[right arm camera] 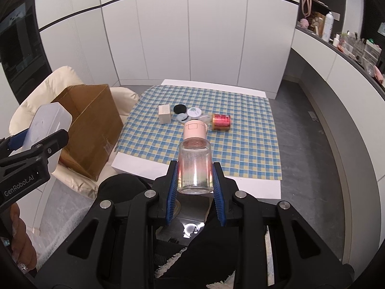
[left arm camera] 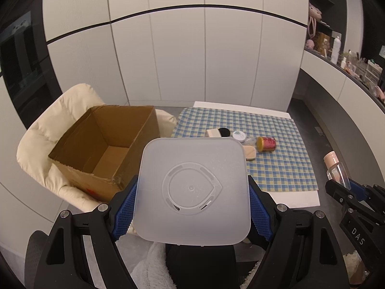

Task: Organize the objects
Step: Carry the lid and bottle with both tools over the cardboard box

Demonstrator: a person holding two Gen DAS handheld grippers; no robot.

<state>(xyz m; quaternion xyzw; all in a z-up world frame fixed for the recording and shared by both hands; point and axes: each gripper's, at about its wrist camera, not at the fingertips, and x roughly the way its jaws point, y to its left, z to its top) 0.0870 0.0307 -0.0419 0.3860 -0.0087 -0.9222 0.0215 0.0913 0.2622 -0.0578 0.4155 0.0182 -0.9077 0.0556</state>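
My left gripper (left arm camera: 192, 187) is shut on a frosted white square container (left arm camera: 193, 190), its blue pads pressed against both sides, held in the air near an open cardboard box (left arm camera: 105, 144). In the right wrist view my right gripper (right arm camera: 195, 175) is shut on a clear bottle with a pink cap (right arm camera: 195, 159), cap pointing away. That bottle (left arm camera: 336, 168) and right gripper show at the right edge of the left wrist view. The left gripper with the container (right arm camera: 45, 130) appears at the left of the right wrist view.
On the blue checked cloth (right arm camera: 240, 144) lie a red gold-lidded jar (right arm camera: 221, 121), a cream box (right arm camera: 164, 113), a black round lid (right arm camera: 180, 108) and white round compacts (right arm camera: 194, 112). The box rests on a cream padded chair (left arm camera: 43, 144). A cluttered shelf (right arm camera: 349, 43) curves along the right.
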